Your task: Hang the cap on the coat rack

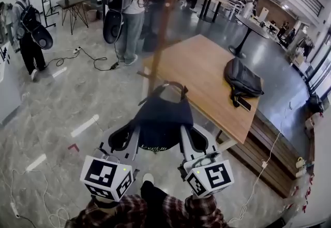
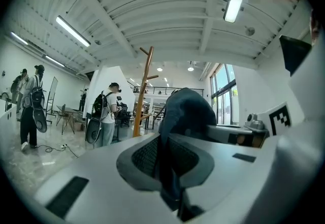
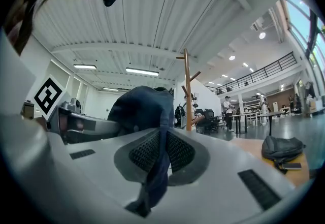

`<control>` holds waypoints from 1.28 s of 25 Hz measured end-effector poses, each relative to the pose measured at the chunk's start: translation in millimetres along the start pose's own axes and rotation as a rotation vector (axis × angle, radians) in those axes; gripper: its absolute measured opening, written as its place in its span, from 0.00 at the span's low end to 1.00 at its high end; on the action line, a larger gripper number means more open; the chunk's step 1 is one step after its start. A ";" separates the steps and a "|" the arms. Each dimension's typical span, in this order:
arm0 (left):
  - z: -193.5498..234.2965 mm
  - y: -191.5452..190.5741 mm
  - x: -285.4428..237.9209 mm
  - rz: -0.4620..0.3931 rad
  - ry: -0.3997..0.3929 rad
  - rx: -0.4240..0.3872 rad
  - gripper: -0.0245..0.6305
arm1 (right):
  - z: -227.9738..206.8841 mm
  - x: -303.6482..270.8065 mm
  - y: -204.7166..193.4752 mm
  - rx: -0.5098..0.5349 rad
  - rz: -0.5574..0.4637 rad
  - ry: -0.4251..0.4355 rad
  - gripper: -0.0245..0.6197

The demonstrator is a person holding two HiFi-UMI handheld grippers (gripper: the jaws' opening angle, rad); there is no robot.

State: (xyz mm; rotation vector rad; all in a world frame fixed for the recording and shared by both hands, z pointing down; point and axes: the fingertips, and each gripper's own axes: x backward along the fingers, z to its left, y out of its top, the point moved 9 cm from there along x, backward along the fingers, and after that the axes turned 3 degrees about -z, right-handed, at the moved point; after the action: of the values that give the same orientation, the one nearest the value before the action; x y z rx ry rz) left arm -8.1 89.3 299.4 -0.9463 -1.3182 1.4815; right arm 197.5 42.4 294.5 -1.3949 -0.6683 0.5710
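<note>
Cap: the dark blue cap (image 1: 164,121) hangs in the air between the 2 tools, low in front of the person and well apart from any peg
Left tool: the left tool (image 2: 165,162) is clamped on the cap's left edge, with a fold of fabric pinched between its pads
Right tool: the right tool (image 3: 161,159) is closed the same way on the opposite edge, and cloth trails down out of its grip
Why 2 grips: holding both sides probably keeps the soft crown spread and level, so the opening cannot collapse before it reaches a hook
Strap: the arched back strap (image 1: 168,86) points away from the person, towards the pole, likely so that it arrives first
Coat rack: the wooden coat rack (image 1: 164,20) stands ahead, just beside the near corner of the table (image 1: 207,74); its pegs branch off higher up the pole
Backpack: a dark backpack (image 1: 242,81) lies on the table, clear of the path
Stage: judged as the approach; the cap is not yet hung
</note>
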 end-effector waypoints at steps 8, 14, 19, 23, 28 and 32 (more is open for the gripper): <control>19.3 10.9 -79.6 -0.021 0.019 0.018 0.09 | -65.3 -63.3 8.8 0.010 -0.010 0.044 0.08; 25.1 4.1 -104.3 0.014 0.026 0.027 0.09 | -84.9 -79.6 -3.2 -0.010 0.014 0.051 0.08; 36.4 -0.8 -115.5 0.039 0.010 0.040 0.09 | -88.7 -92.6 -8.6 -0.026 0.035 0.040 0.08; 48.8 -5.4 -123.2 0.040 0.000 0.056 0.09 | -87.6 -102.7 -14.1 -0.025 0.050 0.032 0.08; 90.1 -4.3 -136.6 0.064 -0.041 0.074 0.09 | -72.8 -136.3 -19.8 -0.031 0.073 -0.013 0.08; 123.6 3.3 -149.6 0.071 -0.105 0.063 0.09 | -59.3 -161.3 -21.1 -0.037 0.071 -0.071 0.08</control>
State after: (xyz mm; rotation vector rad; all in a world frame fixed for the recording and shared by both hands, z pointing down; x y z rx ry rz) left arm -81.9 -90.0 308.9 -0.8932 -1.3166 1.6369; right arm 127.8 -116.0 298.2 -1.4424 -0.6915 0.6701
